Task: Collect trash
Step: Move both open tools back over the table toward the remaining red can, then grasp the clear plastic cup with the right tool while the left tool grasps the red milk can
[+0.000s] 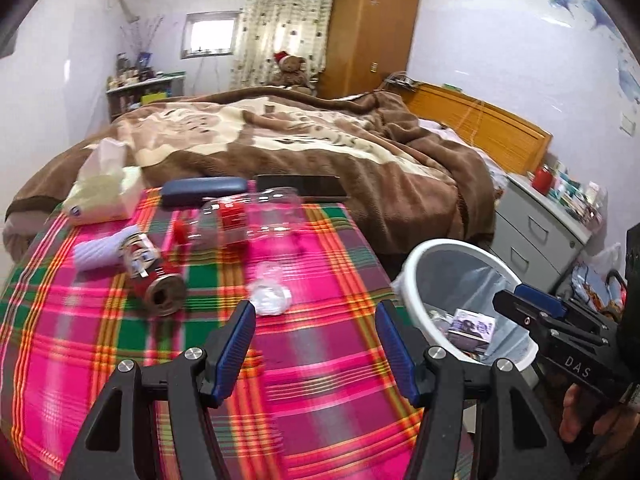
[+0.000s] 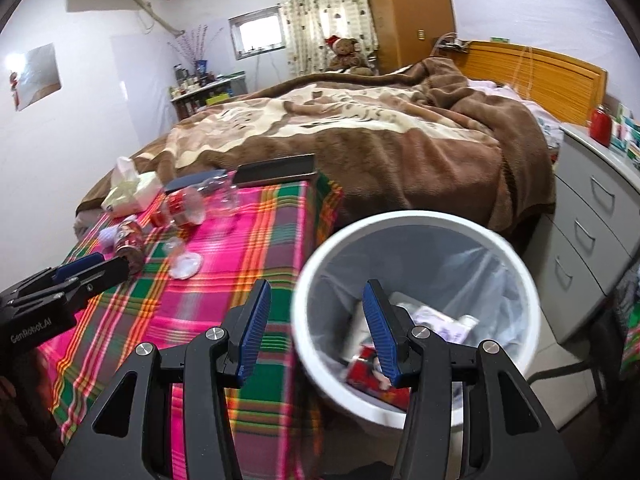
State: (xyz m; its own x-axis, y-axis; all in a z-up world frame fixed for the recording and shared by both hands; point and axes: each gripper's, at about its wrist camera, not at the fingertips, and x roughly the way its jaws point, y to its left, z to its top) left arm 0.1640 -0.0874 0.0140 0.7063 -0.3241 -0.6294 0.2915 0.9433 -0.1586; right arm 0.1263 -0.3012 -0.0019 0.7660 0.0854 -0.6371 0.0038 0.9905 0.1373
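Right now both tools are empty. The left hand-held gripper [image 1: 316, 316] has its two blue pads apart, with nothing between them. It hangs over the desk [image 1: 320, 380], which wears a bright pink, green and orange checked cloth. The right hand-held gripper [image 2: 318, 300] is apart too, and it holds nothing. It hangs over the near edge of the white trash bin [image 2: 316, 276], which stands on the floor just beside the desk.

Trash lies on the desk. A crumpled clear wrapper [image 1: 269, 296] sits just ahead of the left pads. To its left lies a red can [image 1: 154, 276] on its side, with its open end facing the camera. Behind them a clear plastic bottle [image 1: 256, 216] with a red label lies on its side. A small white roll [image 1: 98, 254] rests touching the can. Farther back are a tissue pack [image 1: 100, 196], a dark blue case [image 1: 202, 192] and a flat black thing [image 1: 302, 186] at the far edge of the desk.

The bin has a clear bag in it, and some boxes and wrappers [image 2: 370, 372] lie at the bottom.

Behind the desk is a bed [image 1: 320, 148] with a brown blanket. A teddy bear [image 1: 292, 70] with a red hat sits past it.
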